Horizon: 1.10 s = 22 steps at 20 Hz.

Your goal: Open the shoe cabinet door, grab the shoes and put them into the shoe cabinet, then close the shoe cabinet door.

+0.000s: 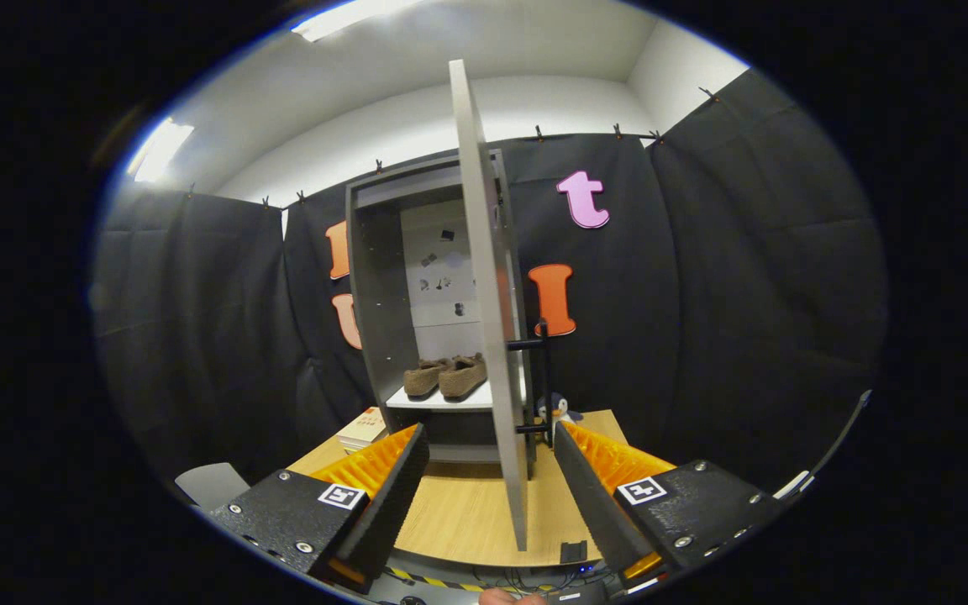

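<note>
on the wooden table (467, 512) stands the shoe cabinet (404, 286), grey, tall and narrow, with its door (488, 302) swung wide so that it is seen nearly edge-on, its free edge pointing toward the camera. door is a thin pale grey panel; a slim dark bar handle (539, 370) is fixed on its far-right face, low down.

writing: nothing legible on the cabinet. a few small dark marks or stickers sit on the pale back panel (442, 269), too small to make out. each gripper finger mount carries a small square black-and-white marker tag, a pattern and not text. a stack of books (362, 430) lies on the table just left of the cabinet base; red print on the cover, too small to read.

shoes (446, 376): a pair, brown, soft and fuzzy-looking, slipper-like, sitting side by side on the white lower shelf (442, 398) inside the cabinet, toes toward the opening. they touch or nearly touch each other.

gripper (488, 445): fingers spread wide apart, holding nothing. the door's lower edge runs down between them, touching neither finger. cabinet and shoes lie beyond the fingertips.

small penguin-like toy (558, 410) stands on the table just right of the door, behind the handle. grey chair back (211, 485) near the table's left corner.
</note>
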{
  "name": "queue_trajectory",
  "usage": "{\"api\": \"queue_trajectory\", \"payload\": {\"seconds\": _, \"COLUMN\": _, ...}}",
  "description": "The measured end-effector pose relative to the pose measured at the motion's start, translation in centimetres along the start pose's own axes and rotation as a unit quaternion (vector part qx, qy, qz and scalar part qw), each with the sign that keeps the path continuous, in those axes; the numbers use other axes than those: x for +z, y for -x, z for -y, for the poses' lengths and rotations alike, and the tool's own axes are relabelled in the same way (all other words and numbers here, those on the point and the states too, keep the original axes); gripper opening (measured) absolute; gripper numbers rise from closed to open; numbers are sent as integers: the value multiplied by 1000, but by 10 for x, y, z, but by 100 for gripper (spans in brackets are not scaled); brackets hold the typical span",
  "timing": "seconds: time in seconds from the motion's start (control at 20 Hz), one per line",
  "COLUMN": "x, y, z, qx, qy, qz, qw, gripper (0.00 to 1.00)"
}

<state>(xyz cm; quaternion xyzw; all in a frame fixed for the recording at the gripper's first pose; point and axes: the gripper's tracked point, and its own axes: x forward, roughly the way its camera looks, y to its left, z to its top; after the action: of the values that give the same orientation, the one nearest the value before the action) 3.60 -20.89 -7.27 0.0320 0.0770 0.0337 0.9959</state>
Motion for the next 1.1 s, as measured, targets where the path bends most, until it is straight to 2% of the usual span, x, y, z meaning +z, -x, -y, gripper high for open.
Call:
{"api": "queue_trajectory", "payload": {"seconds": 0.25, "x": 1, "y": -6, "z": 40, "qx": -26, "qy": 9, "qz": 2, "qw": 1000, "gripper": 94}}
{"api": "queue_trajectory", "payload": {"seconds": 0.4, "x": -3, "y": -29, "z": 57, "qx": -30, "qy": 4, "qz": -7, "qw": 1000, "gripper": 94}}
{"api": "queue_trajectory", "payload": {"seconds": 0.75, "x": -11, "y": -67, "z": 48, "qx": -27, "qy": 10, "qz": -24, "qw": 999, "gripper": 94}}
{"api": "queue_trajectory", "payload": {"seconds": 1.1, "x": -6, "y": -69, "z": 18, "qx": -64, "qy": 56, "qz": -27, "qw": 996, "gripper": 91}}
